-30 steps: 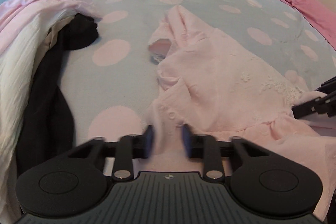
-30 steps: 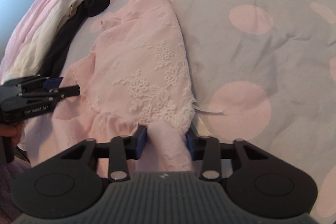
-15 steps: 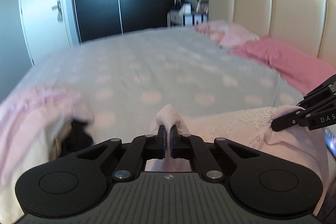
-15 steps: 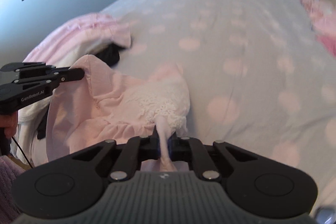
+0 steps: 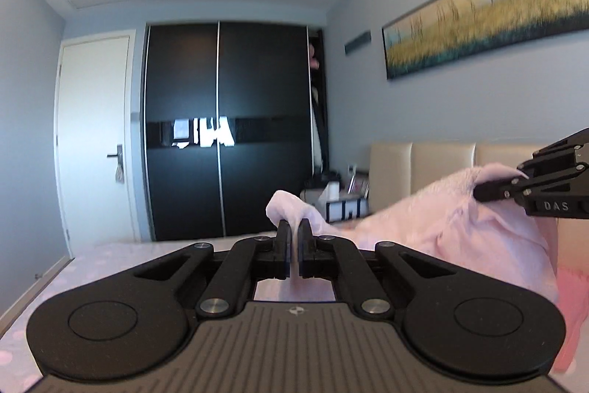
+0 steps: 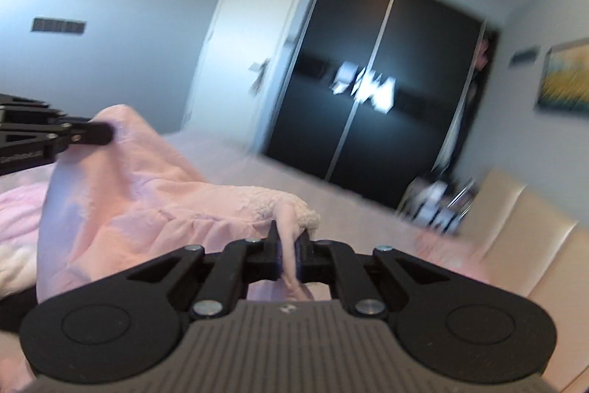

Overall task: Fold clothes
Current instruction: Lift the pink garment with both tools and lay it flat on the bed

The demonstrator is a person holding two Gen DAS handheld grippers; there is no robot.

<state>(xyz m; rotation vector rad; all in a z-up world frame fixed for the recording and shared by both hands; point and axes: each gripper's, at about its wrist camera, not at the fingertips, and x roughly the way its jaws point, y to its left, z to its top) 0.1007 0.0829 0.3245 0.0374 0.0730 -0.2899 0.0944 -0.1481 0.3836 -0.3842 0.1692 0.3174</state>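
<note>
Left gripper (image 5: 293, 231) and right gripper (image 6: 286, 243) each pinch the pink garment (image 5: 452, 231), held above the bed (image 6: 331, 197); wardrobe (image 5: 228, 131) at 12 o'clock.

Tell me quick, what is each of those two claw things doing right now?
Left gripper: jaws shut on a bunched bit of the pink garment.
Right gripper: jaws shut on another part of the same garment, lifted off the bed.
</note>
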